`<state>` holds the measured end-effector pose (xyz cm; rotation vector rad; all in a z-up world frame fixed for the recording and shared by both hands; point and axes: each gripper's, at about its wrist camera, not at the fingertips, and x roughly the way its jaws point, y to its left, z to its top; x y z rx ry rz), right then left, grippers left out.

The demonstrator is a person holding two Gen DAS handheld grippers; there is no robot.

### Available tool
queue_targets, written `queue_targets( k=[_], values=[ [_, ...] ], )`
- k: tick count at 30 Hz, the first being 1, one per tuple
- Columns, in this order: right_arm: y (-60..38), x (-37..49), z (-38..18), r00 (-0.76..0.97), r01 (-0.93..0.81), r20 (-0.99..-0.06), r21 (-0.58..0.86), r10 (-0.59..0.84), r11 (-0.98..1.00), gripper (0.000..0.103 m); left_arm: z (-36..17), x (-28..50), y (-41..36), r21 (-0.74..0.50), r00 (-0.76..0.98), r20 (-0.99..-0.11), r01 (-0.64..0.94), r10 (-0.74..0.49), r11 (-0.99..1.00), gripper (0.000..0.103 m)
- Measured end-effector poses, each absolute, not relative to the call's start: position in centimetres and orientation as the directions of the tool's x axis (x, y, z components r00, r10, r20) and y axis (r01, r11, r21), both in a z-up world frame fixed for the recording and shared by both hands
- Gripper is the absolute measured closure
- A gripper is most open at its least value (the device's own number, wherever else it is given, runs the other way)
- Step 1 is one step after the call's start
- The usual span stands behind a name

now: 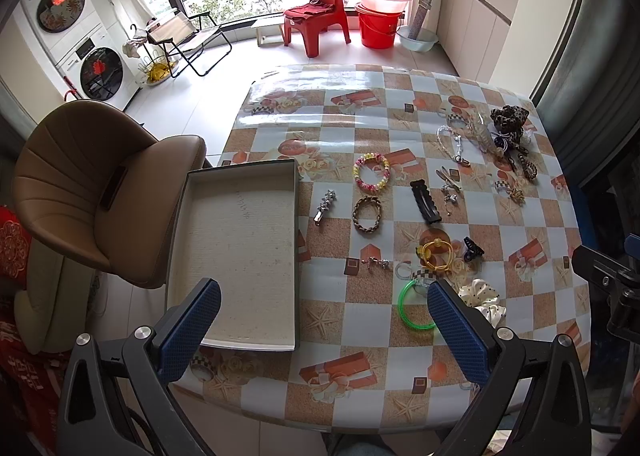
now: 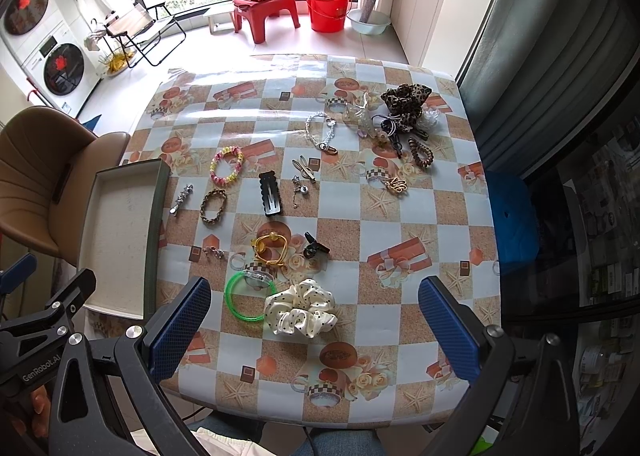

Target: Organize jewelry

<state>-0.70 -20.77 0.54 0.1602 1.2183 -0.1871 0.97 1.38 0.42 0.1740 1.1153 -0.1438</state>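
An empty shallow box (image 1: 240, 252) lies at the table's left edge; it also shows in the right wrist view (image 2: 116, 232). Jewelry and hair items are scattered on the tablecloth: a green bangle (image 1: 414, 306) (image 2: 246, 298), a cream dotted scrunchie (image 2: 302, 308) (image 1: 482, 302), a yellow hair tie (image 2: 272, 248), a pink-yellow bead bracelet (image 1: 371, 171), a brown braided bracelet (image 1: 367, 213), a black clip (image 1: 425, 201) and a silver star clip (image 1: 325, 205). My left gripper (image 1: 324, 332) is open and empty above the near table edge. My right gripper (image 2: 316, 328) is open and empty above the scrunchie.
A leopard scrunchie (image 2: 406, 99) with a pile of clips and chains sits at the far right corner. A brown chair (image 1: 92, 183) stands left of the table. A red chair (image 1: 316, 15) and red bucket (image 1: 378, 23) stand by the window.
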Motion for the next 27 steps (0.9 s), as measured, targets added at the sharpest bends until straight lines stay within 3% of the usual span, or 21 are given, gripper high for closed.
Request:
queue_targets(
  k=[21, 27],
  values=[
    [-21.1, -0.5, -0.4, 0.306, 0.246, -0.951, 0.039, -0.039, 0.968, 0.000, -0.8, 1.1, 2.4, 0.025, 0.389, -0.920, 0.195, -0.054, 0.981, 0.000],
    [-23.3, -0.3, -3.3, 0.252, 0.289, -0.967, 0.051, -0.025, 0.956, 0.000, -3.0, 2.0, 2.4, 0.021, 0.348, -0.936, 0.203, -0.052, 0.979, 0.000]
  ],
)
